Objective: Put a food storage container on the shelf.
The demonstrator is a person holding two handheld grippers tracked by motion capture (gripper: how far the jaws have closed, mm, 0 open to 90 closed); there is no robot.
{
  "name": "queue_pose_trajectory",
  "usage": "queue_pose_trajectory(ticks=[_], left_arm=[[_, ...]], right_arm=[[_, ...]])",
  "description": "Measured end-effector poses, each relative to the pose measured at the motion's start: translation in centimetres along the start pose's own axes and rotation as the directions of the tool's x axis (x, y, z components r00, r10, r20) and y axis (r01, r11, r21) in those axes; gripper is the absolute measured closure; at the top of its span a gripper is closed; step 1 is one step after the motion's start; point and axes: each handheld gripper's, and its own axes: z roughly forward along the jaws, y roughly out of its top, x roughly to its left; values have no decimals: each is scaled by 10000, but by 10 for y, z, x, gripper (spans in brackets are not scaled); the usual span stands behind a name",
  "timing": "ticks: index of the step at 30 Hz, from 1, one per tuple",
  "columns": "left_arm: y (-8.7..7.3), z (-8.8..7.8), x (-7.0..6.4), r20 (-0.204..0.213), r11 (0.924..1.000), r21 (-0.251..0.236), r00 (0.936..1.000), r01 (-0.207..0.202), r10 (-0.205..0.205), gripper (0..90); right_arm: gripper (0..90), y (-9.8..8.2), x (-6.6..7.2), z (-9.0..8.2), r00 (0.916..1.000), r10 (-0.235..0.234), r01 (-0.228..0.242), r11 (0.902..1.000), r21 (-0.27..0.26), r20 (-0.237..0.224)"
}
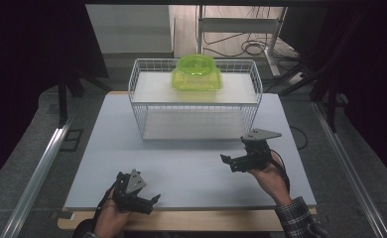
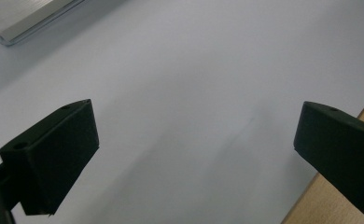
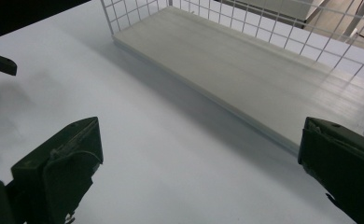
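High view: both grippers wait with nothing held, jaws wide apart. The green bowl (image 1: 196, 73) sits on the wire rack's (image 1: 138, 101) top shelf, far ahead of the right gripper (image 1: 235, 161) and left gripper (image 1: 149, 202). I think reaching comes next: go up and forward.

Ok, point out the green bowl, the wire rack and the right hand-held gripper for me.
green bowl (image 1: 196, 73), high view, on its near side wall.
wire rack (image 1: 194, 103), high view, on its front top rim.
right hand-held gripper (image 1: 229, 163), high view, midway between its open fingertips.
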Motion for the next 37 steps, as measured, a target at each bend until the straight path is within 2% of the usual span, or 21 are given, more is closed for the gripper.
queue_pose_trajectory(ticks=[10, 16, 26, 31, 32, 37], left_arm=[[0, 0, 0, -4, 10000, 62, 10000, -22, 22, 0], [0, 0, -1, -21, 9999, 95, 10000, -38, 38, 0], [-1, 2, -2, -99, 9995, 250, 9998, -177, 180, 0], [-1, 3, -1, -125, 9992, 321, 9997, -227, 231, 0], [-1, 3, -1, -124, 9993, 321, 9997, -212, 216, 0], [-1, 4, -1, -139, 9991, 388, 9997, -191, 196, 0]], right_arm=[[1, -32, -1, 1, 9996, 274, -275, 9995, 171, 26], [1, -45, -1, 2, 9992, 407, -408, 9988, 255, 59], [2, -69, 0, 5, 9988, 458, -471, 9957, 792, 188], [2, -76, 1, 8, 9985, 505, -524, 9930, 1061, 199], [2, -78, 1, 10, 9987, 450, -476, 9912, 1237, 241], [2, -81, 1, 13, 9990, 292, -337, 9885, 1472, 330]])
